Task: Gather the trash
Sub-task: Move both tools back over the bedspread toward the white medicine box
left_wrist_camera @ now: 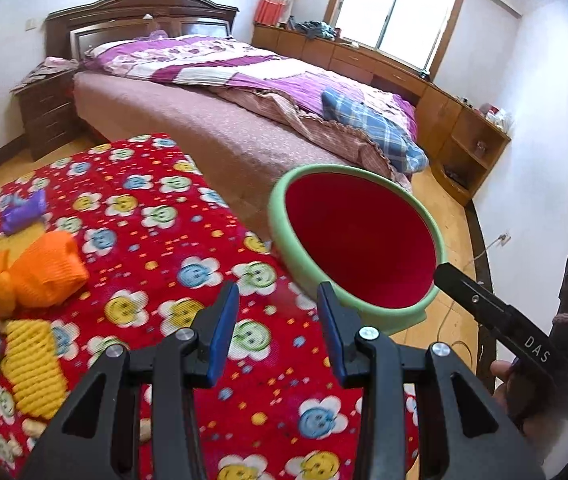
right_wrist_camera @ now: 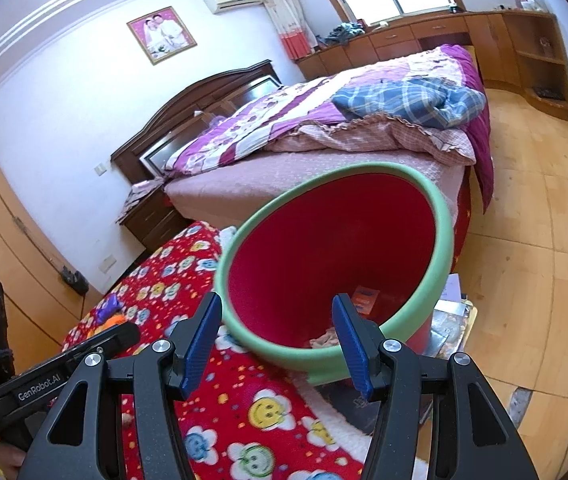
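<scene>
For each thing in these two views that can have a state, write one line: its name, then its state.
left gripper: open, holding nothing, above the blanket.
right gripper: open, holding nothing, over the bin's near rim.
trash bin: open-topped, some scraps at the bottom.
orange foam net: lying on the flowered blanket, not yet collected.
purple wrapper: crumpled, lying on the blanket.
bed quilt: rumpled, unmade.

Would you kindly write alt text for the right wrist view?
The open right gripper hovers at the green rim of a red bin with scraps inside, beside a red floral cloth. A bed stands behind, and the left gripper shows at left.
</scene>
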The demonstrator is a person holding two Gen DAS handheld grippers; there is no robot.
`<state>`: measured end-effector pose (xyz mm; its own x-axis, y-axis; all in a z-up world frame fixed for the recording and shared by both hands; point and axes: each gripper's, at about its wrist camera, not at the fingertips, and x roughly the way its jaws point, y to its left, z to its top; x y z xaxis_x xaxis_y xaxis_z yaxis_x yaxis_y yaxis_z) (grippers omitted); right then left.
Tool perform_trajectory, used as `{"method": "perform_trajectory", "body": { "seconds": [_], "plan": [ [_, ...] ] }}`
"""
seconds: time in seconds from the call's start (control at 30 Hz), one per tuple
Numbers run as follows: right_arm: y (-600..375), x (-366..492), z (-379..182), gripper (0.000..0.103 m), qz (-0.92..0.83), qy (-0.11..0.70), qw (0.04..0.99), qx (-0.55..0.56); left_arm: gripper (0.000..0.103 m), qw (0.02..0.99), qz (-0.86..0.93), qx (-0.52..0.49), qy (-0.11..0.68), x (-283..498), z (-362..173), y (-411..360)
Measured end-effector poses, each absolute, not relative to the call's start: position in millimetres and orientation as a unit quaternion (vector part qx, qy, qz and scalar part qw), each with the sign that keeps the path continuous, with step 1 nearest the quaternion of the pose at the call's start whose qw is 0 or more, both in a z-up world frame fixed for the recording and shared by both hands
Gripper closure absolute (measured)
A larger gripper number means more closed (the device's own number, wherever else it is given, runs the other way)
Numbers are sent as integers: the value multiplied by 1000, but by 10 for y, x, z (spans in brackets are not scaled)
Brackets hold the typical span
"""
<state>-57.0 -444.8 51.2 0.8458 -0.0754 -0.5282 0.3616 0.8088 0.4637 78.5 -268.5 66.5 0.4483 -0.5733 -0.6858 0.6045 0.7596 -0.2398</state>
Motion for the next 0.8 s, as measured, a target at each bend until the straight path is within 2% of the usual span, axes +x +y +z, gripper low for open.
{"method": "perform_trajectory", "body": {
  "seconds": [0.8],
  "plan": [
    [-3668,-325,361,43,-55,305,918,246,62,891,-196,-50,406,831,563,-1219]
  ]
}}
